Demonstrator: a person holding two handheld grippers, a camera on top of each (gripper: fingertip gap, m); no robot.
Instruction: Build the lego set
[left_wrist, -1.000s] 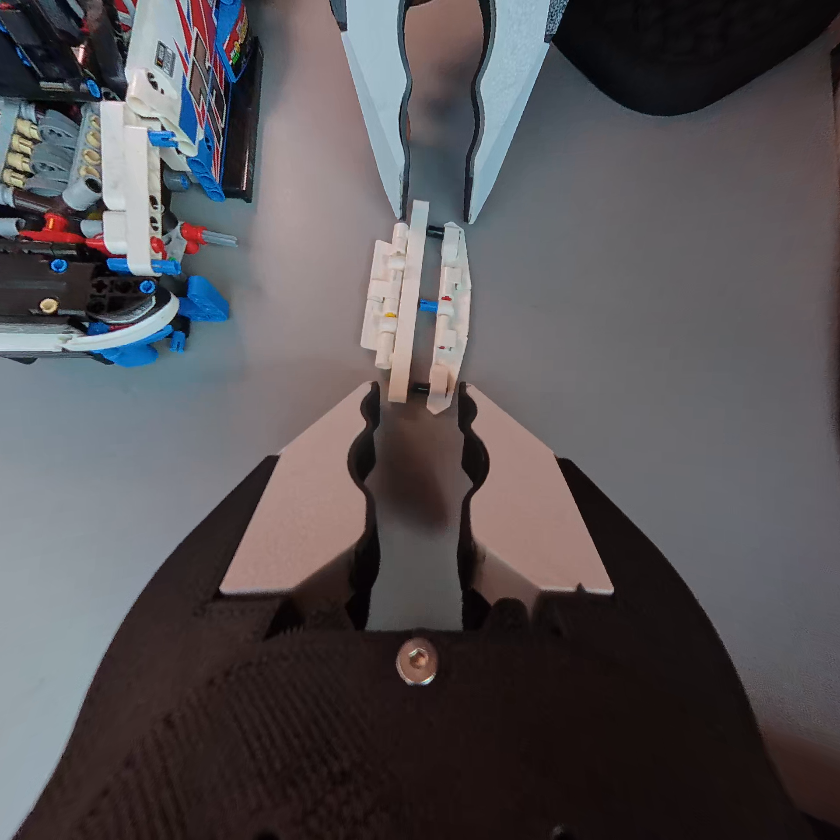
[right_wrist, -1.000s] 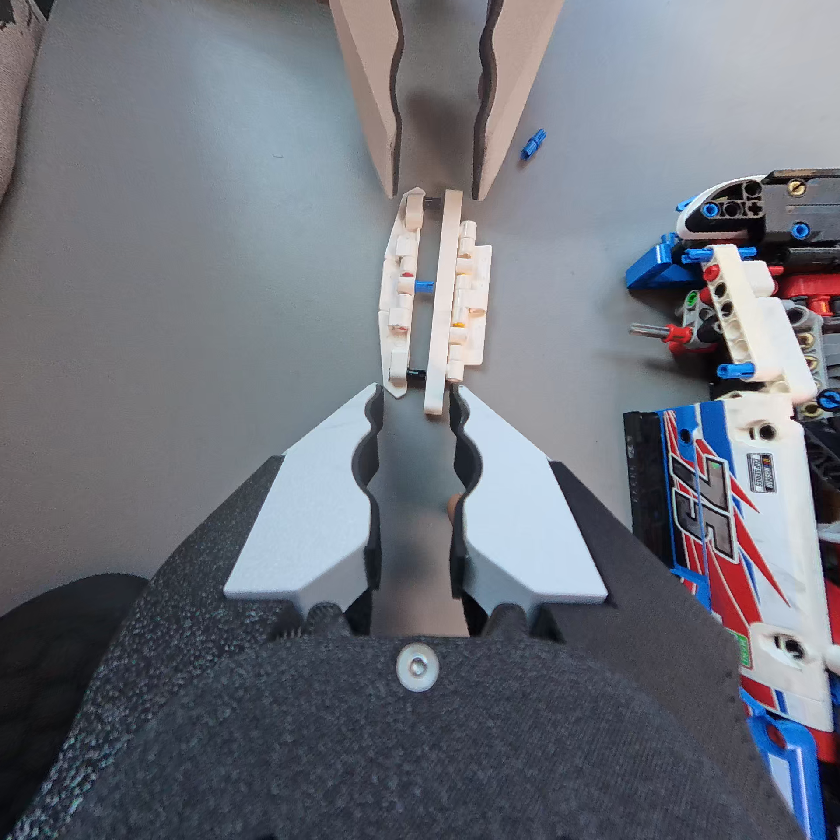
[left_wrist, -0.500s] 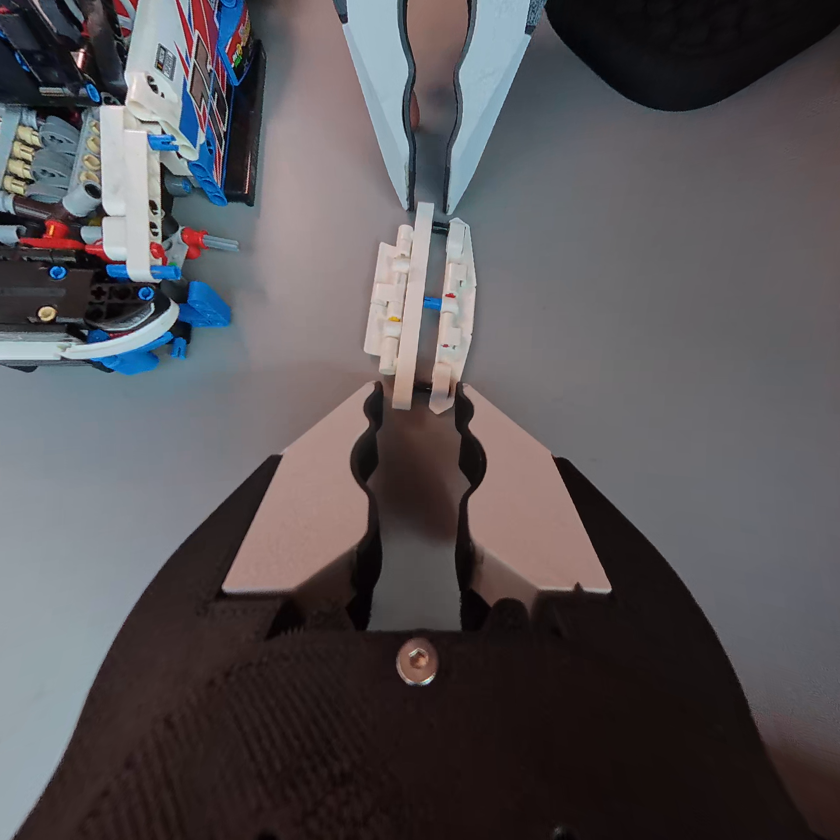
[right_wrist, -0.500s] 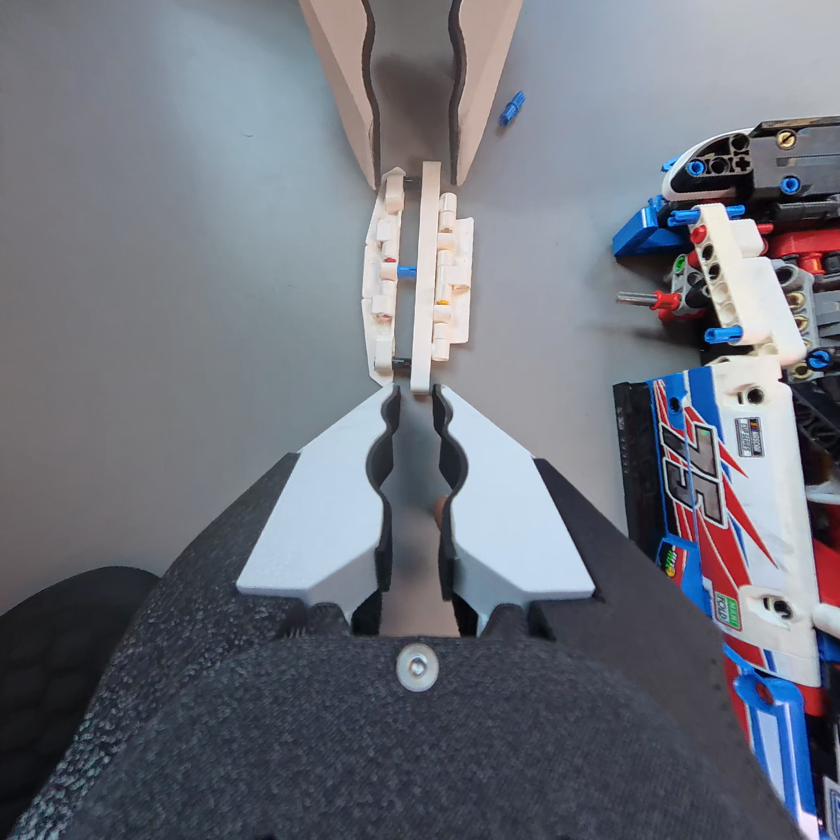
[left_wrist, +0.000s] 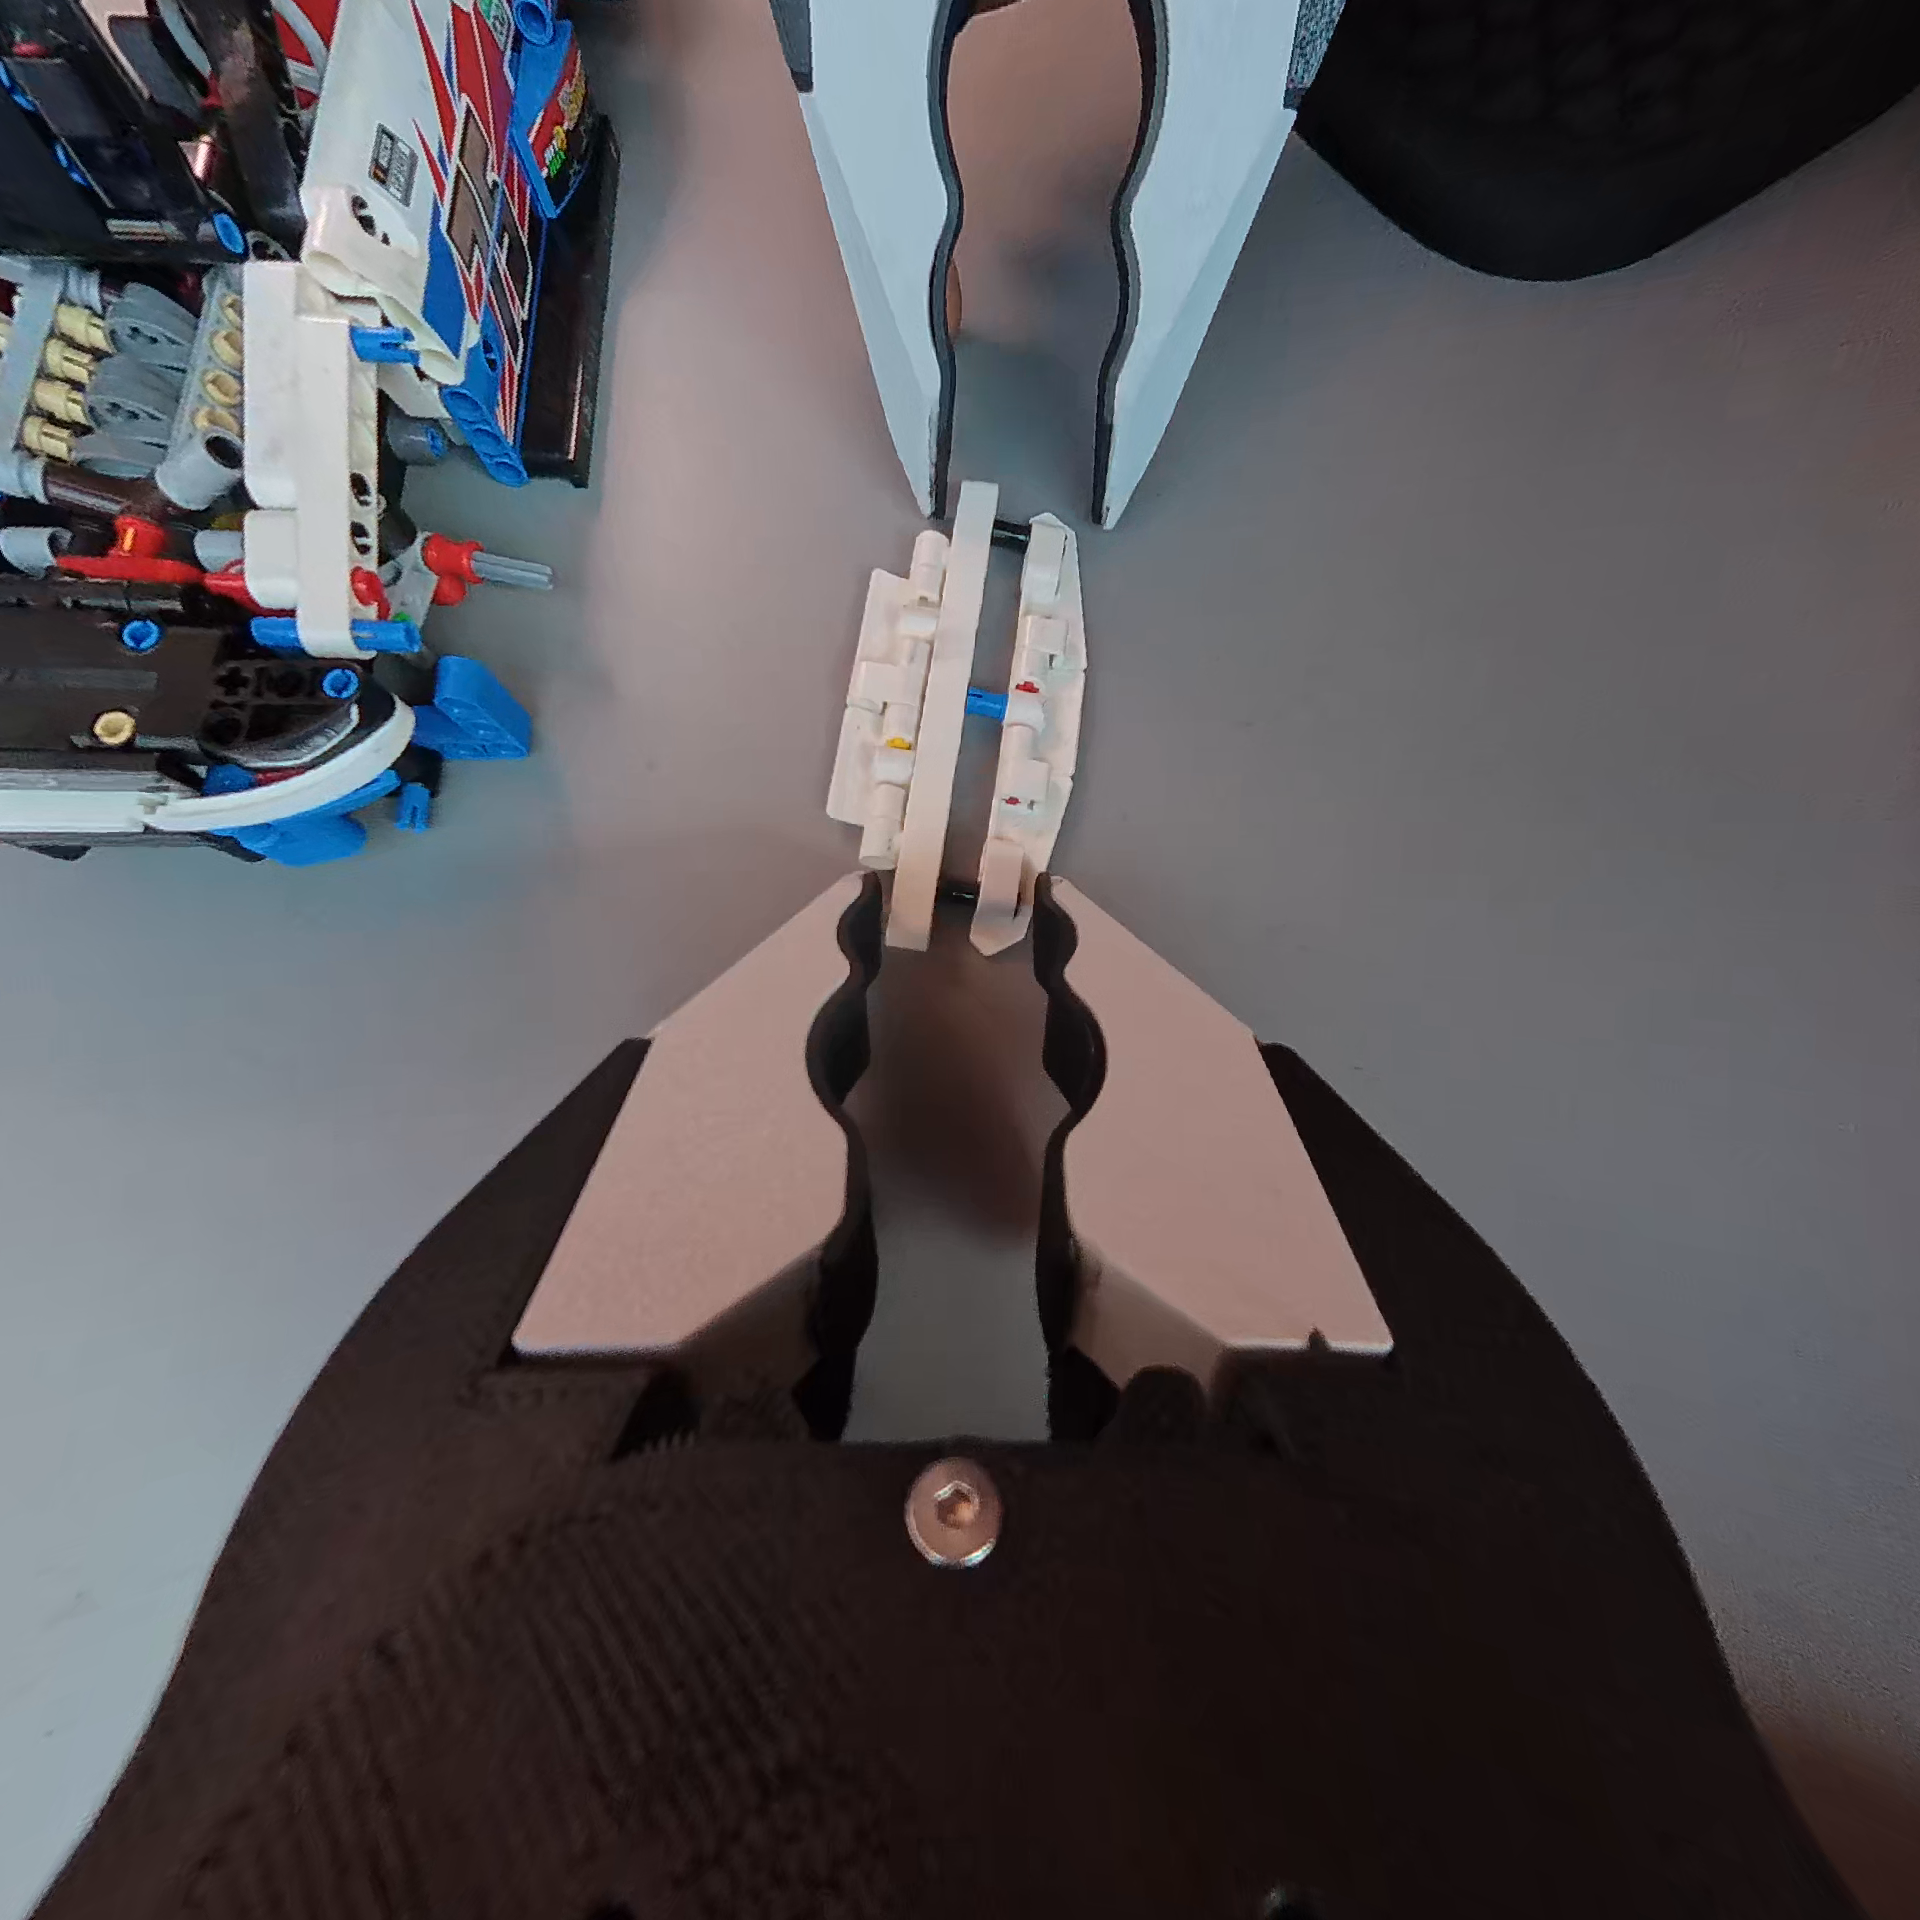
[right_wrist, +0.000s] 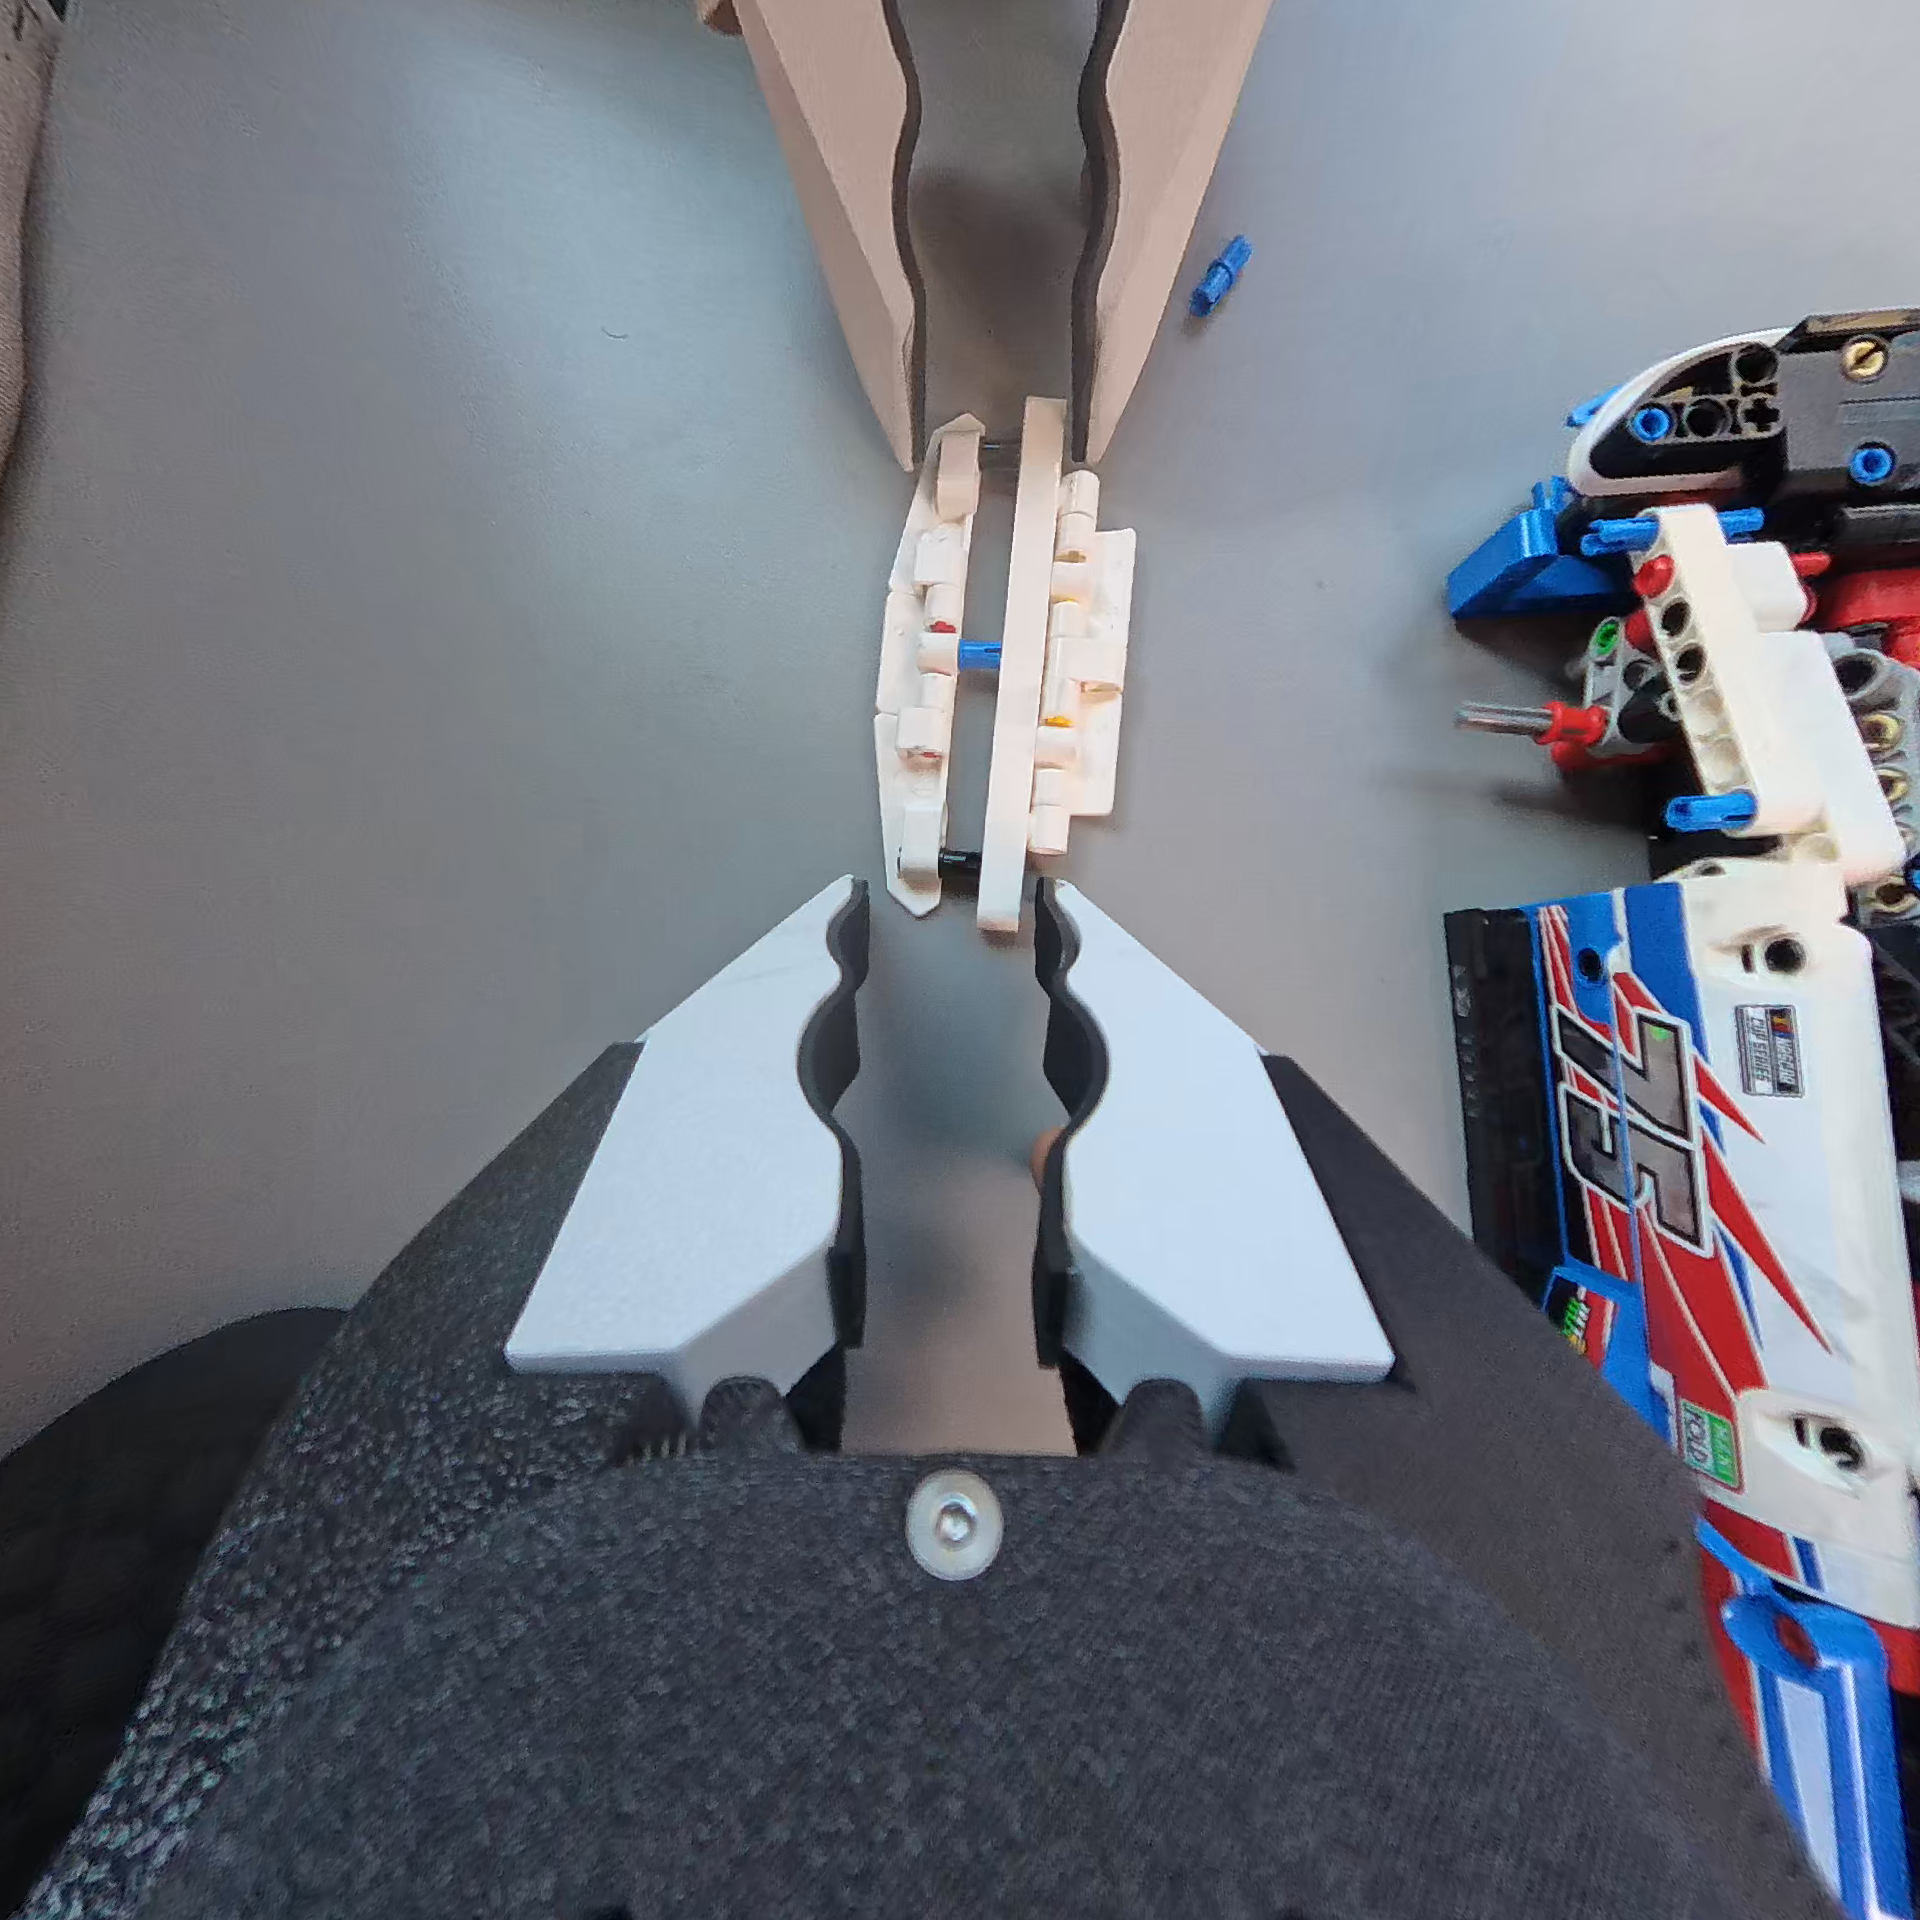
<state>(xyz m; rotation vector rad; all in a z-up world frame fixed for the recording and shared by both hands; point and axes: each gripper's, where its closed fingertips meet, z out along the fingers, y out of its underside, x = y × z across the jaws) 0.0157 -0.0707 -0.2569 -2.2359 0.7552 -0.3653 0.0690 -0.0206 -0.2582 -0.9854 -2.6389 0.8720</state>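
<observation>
Both sets of jaws stand apart: my left gripper (left_wrist: 953, 883) has its tips on either side of the near end of the white lego piece (left_wrist: 961, 717), seemingly touching it but not squeezing, while my right gripper (right_wrist: 943, 894) sits at the opposite end, tips just short of it and gripping nothing. The piece lies on the grey table (left_wrist: 1455, 831) between the two grippers — two white halves joined by one blue pin and two black pins. Only my right wrist view shows one loose blue pin (right_wrist: 1220, 274) on the table beyond the left gripper. Both views show one half-built car (left_wrist: 260, 416) in white, blue and red, well apart from the piece.
</observation>
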